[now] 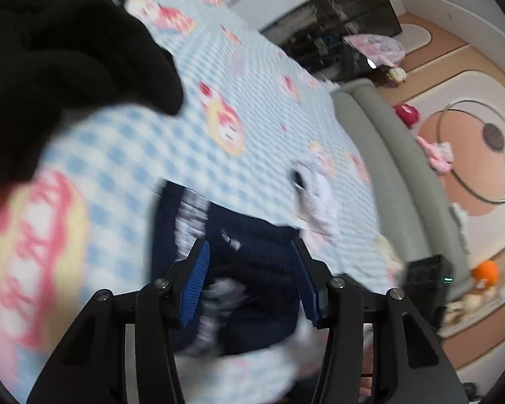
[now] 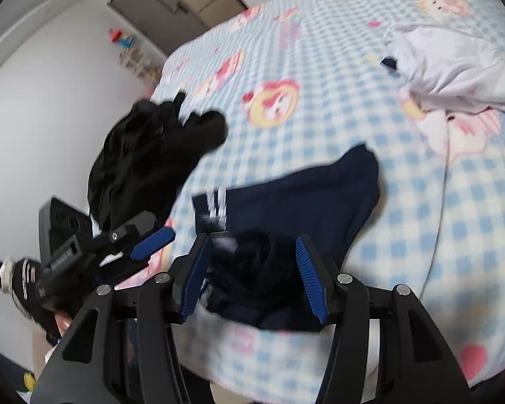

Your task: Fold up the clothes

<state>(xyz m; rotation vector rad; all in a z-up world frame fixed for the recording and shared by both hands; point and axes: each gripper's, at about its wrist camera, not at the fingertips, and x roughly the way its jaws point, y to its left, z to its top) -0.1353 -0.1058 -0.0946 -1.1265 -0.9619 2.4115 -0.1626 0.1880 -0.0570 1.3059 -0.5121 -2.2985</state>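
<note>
Navy garment (image 2: 296, 202) blurred, bunched between spread right claw (image 2: 252, 276) fingers

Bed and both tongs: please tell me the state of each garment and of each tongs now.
Navy garment: crumpled on the bed, not folded.
Black garment: bunched in a heap, not folded.
White garment: crumpled, lying apart from the others.
Left tongs: open, over the navy garment.
Right tongs: open, navy cloth between the fingers, not clamped.
</note>
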